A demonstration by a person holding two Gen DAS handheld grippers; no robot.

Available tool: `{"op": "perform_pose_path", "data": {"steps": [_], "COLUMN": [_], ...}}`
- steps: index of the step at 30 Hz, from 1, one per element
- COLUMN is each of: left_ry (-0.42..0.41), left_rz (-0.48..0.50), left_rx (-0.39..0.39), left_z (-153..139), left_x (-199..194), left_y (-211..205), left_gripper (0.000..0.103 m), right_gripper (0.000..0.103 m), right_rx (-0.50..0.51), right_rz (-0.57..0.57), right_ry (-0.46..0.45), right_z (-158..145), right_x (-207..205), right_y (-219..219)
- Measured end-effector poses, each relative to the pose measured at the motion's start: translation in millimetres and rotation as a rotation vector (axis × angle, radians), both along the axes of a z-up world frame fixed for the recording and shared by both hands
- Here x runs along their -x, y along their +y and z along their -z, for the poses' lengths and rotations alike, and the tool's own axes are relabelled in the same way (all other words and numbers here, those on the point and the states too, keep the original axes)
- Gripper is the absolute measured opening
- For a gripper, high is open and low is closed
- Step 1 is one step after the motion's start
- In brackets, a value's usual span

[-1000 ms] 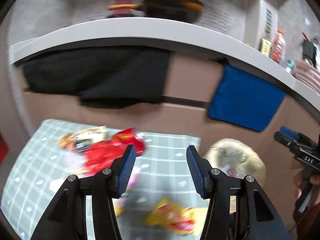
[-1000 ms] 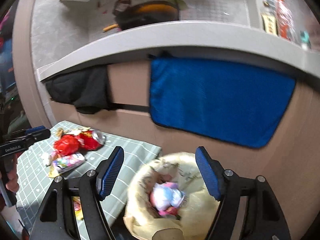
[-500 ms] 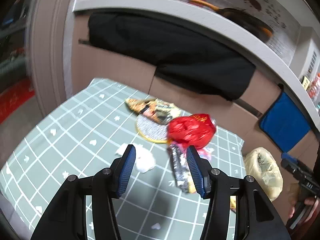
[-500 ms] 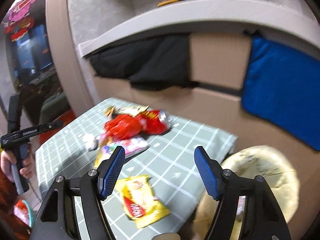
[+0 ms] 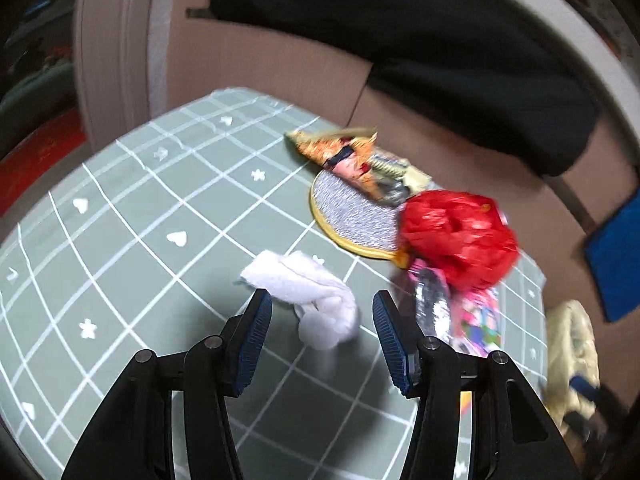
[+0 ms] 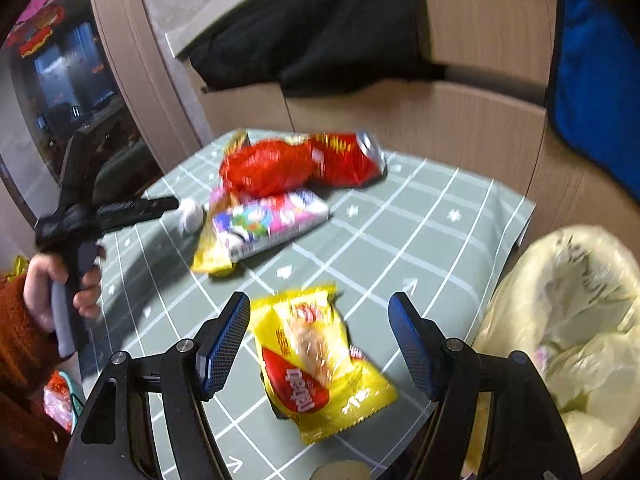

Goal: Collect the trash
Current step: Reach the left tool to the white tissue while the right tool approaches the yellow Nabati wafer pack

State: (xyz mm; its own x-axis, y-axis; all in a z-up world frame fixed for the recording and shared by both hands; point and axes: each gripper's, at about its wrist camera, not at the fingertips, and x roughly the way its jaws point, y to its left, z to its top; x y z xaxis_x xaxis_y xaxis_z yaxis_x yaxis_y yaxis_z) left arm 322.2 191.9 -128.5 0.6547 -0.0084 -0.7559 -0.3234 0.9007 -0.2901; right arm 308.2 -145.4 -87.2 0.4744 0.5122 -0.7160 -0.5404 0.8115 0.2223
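Low in the left wrist view, the left claw [image 5: 322,332] stands with its blue pads apart, a crumpled white tissue [image 5: 308,296] lying between and just ahead of them on the green checked desk [image 5: 132,220]. Right of centre, a crumpled red bag [image 5: 460,236] rests partly over a round silver lid with a yellow rim [image 5: 352,216], with an orange wrapper [image 5: 344,154] above it and a pink-and-silver packet [image 5: 468,316] below. At the right edge sits the pale yellow trash bag [image 5: 572,356]. Low in the right wrist view, the right claw [image 6: 320,340] is also spread wide, framing a yellow snack packet [image 6: 316,360] on the desk [image 6: 420,232]. Toward the upper centre lie the red bag [image 6: 272,168], a red chip packet [image 6: 344,160] and the pink packet [image 6: 272,220]. Far left, a hand [image 6: 52,292] grips the left claw [image 6: 172,204]. Filling the lower right is the trash bag [image 6: 572,300], open-mouthed.
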Motion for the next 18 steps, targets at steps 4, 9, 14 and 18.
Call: {"op": "perform_pose_path", "data": {"steps": [4,9,14,18], "left_ry": [0.043,0.044,0.011,-0.022], "left_rz": [-0.015,0.020,0.059,0.075], "left_rx": [0.022,-0.003,-0.012,-0.016], "left_z": [13.2,16.8,1.7,-16.0], "left_x": [-15.4,-20.1,-5.0,11.8], "left_y": [-2.9,-8.6,-10.5,-10.7], "left_gripper": [0.053,0.027,0.024,0.024], "right_gripper": [0.069,0.069,0.069,0.069], "right_rx": [0.021,0.031,0.036,0.043], "right_rz": [-0.017,-0.059,-0.072,-0.093], "right_ry": [0.006,0.034,0.068,0.078], "right_z": [11.2,22.8,34.3,40.0], "right_x": [5.8,3.3,-2.9,-4.4], "right_y": [1.1,4.0,11.8,22.1]}}
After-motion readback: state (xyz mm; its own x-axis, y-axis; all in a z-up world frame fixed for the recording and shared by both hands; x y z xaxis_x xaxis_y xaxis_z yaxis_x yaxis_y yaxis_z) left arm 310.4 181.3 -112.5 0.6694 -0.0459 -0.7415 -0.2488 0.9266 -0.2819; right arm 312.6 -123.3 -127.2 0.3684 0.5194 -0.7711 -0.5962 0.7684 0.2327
